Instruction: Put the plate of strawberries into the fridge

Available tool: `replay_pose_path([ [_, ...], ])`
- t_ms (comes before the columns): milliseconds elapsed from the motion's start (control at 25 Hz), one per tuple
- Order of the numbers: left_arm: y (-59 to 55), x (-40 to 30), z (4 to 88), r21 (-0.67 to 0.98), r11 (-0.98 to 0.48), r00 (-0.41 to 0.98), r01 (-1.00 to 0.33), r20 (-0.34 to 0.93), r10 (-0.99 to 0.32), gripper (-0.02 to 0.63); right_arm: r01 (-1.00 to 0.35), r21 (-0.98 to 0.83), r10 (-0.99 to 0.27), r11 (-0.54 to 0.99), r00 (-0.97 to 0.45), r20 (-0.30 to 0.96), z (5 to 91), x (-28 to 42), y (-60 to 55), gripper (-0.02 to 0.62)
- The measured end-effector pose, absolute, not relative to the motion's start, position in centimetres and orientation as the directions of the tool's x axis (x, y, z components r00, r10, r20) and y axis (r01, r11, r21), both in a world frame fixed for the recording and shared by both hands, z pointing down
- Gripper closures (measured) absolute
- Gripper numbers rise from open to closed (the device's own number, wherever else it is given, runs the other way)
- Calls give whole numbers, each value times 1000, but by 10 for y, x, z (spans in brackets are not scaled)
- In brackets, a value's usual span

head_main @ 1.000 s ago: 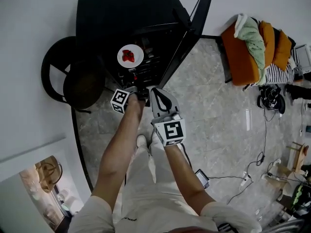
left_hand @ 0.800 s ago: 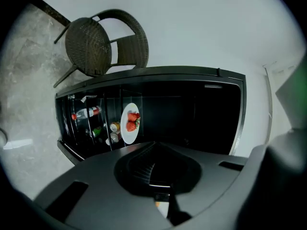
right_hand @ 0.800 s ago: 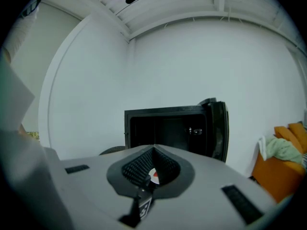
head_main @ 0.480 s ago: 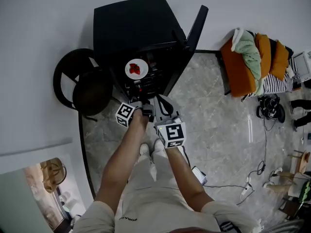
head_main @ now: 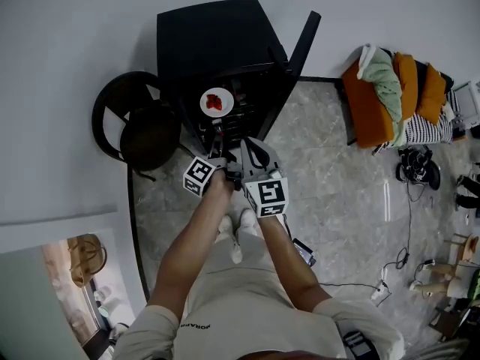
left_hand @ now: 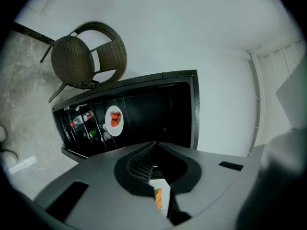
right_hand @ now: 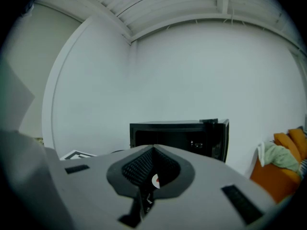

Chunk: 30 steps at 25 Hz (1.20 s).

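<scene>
The white plate of strawberries (head_main: 216,102) rests on a shelf inside the black fridge (head_main: 214,40), whose door (head_main: 300,47) stands open to the right. In the left gripper view the plate (left_hand: 114,120) lies well beyond the jaws, on the shelf. My left gripper (head_main: 218,142) is held in front of the fridge opening, shut and empty. Beside it my right gripper (head_main: 253,154) is also shut with nothing in it. From the right gripper view, a sliver of the plate (right_hand: 155,180) shows behind the closed jaws, with the fridge (right_hand: 177,135) ahead.
A dark wicker chair (head_main: 146,130) stands just left of the fridge. Bottles (left_hand: 81,121) sit in the fridge beside the plate. An orange seat piled with clothes (head_main: 390,88) is at the right, and cables (head_main: 405,246) lie on the marble floor.
Both grippers have drawn back from the fridge as the person stepped away. The plate stays on the shelf and now looks smaller and farther off.
</scene>
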<state>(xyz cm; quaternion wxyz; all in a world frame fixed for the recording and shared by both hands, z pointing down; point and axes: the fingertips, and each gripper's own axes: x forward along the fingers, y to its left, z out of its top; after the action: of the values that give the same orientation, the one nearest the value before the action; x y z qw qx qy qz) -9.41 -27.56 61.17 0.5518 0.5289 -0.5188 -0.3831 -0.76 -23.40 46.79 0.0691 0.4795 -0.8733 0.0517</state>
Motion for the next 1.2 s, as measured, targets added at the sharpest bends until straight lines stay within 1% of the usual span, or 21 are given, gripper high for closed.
replay_pose_path([
  [680, -240, -83, 531, 963, 30, 229, -267, 93, -969, 604, -847, -27, -832, 531, -528, 170, 431, 2, -217, 583],
  [1040, -230, -77, 489, 905, -62, 277, -421, 62, -959, 604, -843, -33, -831, 536, -534, 155, 411, 2, -213, 583],
  [1200, -226, -82, 473, 839, -91, 277, -537, 74, -958, 604, -838, -36, -827, 544, -543, 144, 403, -2, -211, 583],
])
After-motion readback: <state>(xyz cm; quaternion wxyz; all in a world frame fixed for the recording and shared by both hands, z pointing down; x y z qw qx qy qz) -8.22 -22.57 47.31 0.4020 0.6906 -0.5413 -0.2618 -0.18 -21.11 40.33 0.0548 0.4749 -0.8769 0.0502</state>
